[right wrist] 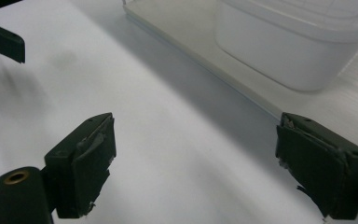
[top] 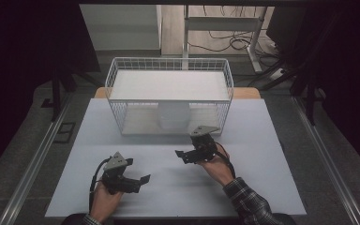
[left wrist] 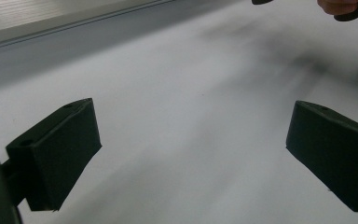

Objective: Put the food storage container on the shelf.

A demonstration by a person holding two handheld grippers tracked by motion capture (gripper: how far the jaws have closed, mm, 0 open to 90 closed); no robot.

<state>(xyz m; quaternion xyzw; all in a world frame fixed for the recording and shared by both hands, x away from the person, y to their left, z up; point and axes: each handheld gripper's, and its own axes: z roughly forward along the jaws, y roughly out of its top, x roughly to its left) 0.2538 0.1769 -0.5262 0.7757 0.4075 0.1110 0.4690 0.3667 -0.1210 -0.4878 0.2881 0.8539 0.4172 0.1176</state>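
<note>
I see a white tub [top: 173, 118] inside the wire basket [top: 117, 82], plain, translucent; both grippers' fingers [right wrist: 86, 163] wide apart, empty.

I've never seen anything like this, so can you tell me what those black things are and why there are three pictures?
A person sits at a white table holding hand tools with black tongs. The left tongs and the right tongs are both open and hold nothing. One picture looks down from above. The other two come from small cameras riding on each tool, so you see their own jaws up close. On the table stands a white wire basket with a white tub inside.
</note>
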